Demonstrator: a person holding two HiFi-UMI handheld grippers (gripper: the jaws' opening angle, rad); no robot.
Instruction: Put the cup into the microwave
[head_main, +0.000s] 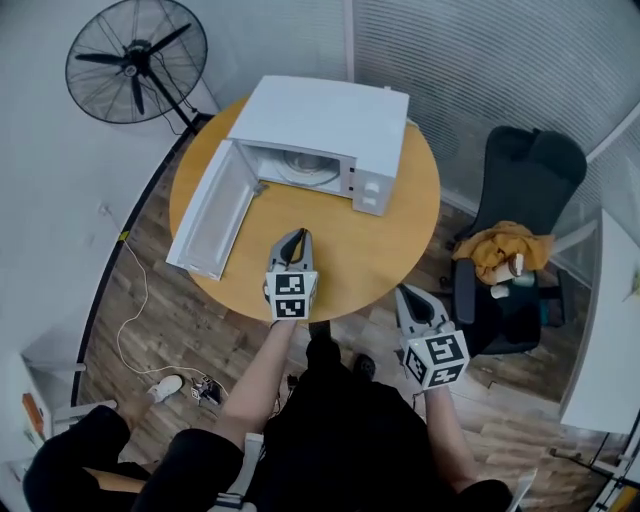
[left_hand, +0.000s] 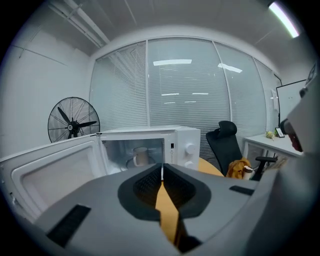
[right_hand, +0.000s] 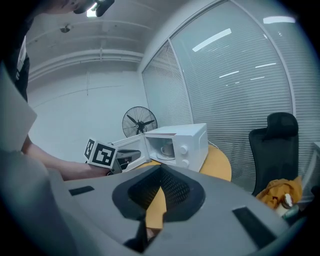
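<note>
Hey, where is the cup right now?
The cup stands inside the open microwave, seen in the left gripper view just right of the swung-open door.

A: Is the way into the microwave (head_main: 330, 125) open?

B: Yes: its door (head_main: 212, 210) stands swung wide to the left, and the bare worktop (head_main: 380, 250) in front of the opening leaves room to reach in.

A: Anything in the way?

B: The door walls off the left side, a cup (left_hand: 140, 156) sits inside the cavity, and a chair (head_main: 520, 200) stands near the worktop's right edge.
</note>
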